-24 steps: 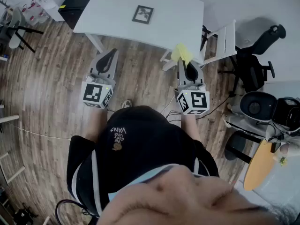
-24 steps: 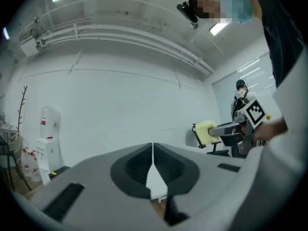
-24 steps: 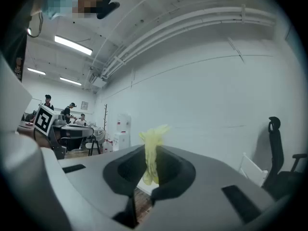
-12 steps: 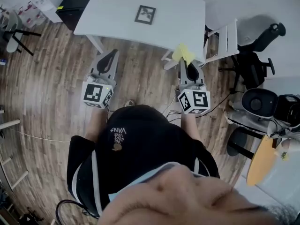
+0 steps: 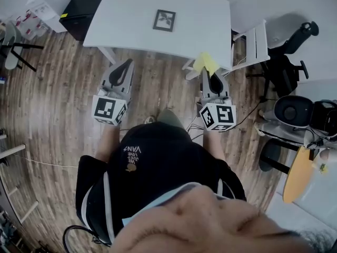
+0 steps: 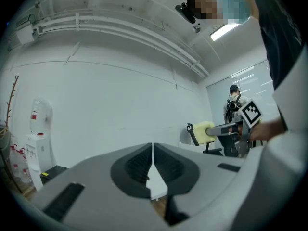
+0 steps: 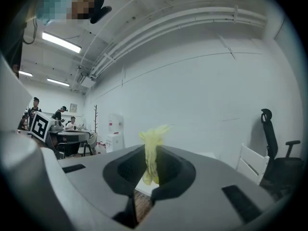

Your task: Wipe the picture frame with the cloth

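1. Picture frame lay flat near the middle of the white table, untouched; wiping not yet begun.
2. Yellow cloth was pinched btwn the right gripper's jaws, poking past the tips, just short of the table's near edge.
3. Left gripper, also short of the table's near edge, had its jaws pressed together w/ nothing in them.
4. Risks: only a thin fold looked pinched, so rubbing could pull the cloth out. Nothing braced the frame, so it could slide across the table.
5. Room: wood floor under the table, white chair & black office chair off the table's right end, black cabinet at its left end.
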Motion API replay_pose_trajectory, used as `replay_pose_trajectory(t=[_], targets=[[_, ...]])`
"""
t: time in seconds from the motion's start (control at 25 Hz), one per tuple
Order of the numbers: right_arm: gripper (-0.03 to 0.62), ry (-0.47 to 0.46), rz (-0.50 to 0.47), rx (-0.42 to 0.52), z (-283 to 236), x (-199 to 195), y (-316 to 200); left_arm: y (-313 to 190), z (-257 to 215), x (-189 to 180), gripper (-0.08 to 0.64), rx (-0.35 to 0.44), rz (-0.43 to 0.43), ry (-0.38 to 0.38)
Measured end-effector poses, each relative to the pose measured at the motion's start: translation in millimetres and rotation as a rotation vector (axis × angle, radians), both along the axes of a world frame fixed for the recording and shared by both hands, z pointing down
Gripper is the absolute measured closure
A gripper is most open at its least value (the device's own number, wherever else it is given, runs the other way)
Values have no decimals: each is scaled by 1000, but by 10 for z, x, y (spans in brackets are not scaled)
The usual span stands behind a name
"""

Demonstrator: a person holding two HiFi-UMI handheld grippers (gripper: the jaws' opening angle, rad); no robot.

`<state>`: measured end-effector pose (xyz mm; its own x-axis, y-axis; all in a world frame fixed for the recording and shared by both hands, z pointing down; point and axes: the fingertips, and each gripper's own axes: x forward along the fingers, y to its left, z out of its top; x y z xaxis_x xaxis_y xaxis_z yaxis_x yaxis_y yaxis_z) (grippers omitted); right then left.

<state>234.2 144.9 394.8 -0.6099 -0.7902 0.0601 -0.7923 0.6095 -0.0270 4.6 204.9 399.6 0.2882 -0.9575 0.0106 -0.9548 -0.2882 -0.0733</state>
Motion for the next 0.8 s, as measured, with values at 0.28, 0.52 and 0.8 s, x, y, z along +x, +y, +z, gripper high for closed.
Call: replay_pose_trajectory(t=[0.28, 0.52, 0.8], targets=[[554, -2, -10, -4, 13, 2, -345, -281, 19, -22, 540, -6, -15, 10], [554, -13, -37, -6, 35, 4, -780, -646, -14, -13, 540, 1, -41, 2], [554, -17, -69, -10, 52, -70, -1216, -1012, -11, -54, 540, 1, -72, 0]])
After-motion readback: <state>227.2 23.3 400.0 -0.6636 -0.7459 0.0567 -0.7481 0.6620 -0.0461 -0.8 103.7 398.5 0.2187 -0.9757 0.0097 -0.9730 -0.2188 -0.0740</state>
